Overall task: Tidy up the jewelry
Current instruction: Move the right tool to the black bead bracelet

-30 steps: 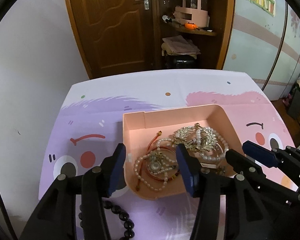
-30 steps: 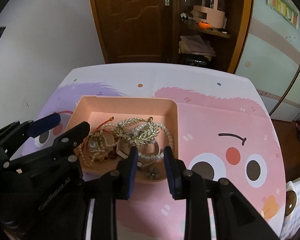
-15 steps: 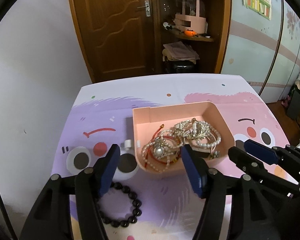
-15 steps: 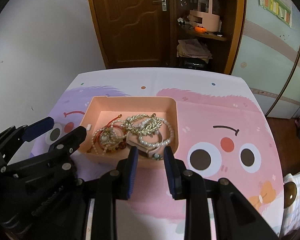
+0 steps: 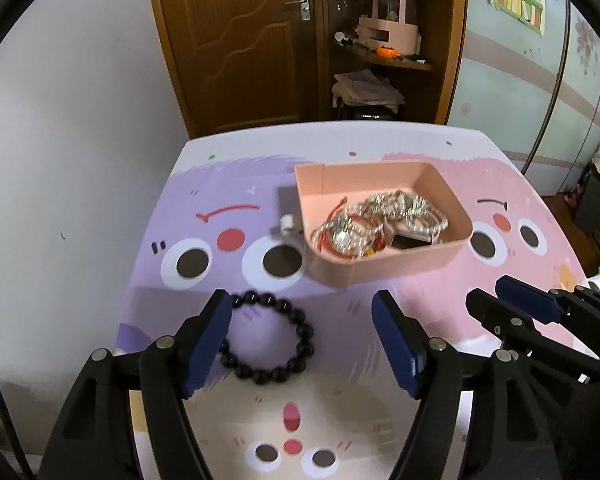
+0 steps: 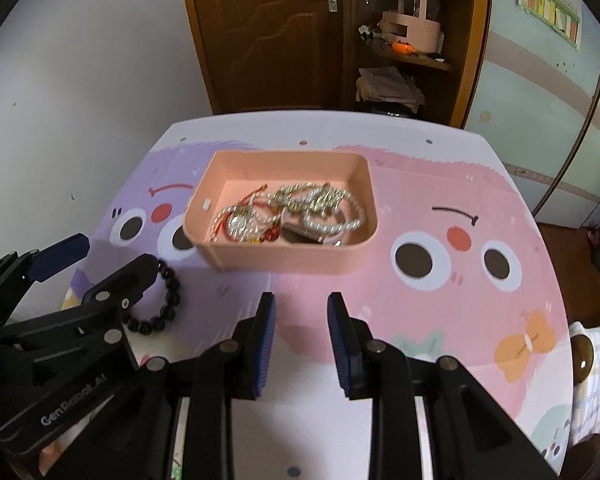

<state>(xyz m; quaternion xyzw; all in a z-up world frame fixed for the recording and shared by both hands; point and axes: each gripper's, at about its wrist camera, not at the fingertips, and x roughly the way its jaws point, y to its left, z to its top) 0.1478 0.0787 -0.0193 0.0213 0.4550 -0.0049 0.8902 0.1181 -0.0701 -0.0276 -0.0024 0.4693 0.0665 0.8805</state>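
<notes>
Bead bracelet point(image 5: 266, 340): loose on desk point(image 5: 420, 312), at 7 o'clock from pink tray point(image 5: 384, 268). Judged light, slick, limp on its cord; best pinched across one side of the ring. Left gripper point(image 5: 302, 340): fingers wide, just been opening, nothing gripped. Right gripper point(image 6: 300, 340): narrow, empty. Legible: "GenRobot.AI" on left gripper.

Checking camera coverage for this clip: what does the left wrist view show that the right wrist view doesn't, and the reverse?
Only the left wrist view shows the black bead bracelet as a whole ring, lying between the left gripper's wide-apart fingers, and a small white piece on the mat left of the tray. Only the right wrist view shows the checked cloth at the table's right edge and the right gripper with nothing between its fingers. Both show the pink tray of tangled pearl and gold jewelry on the cartoon mat, and the wooden door.
</notes>
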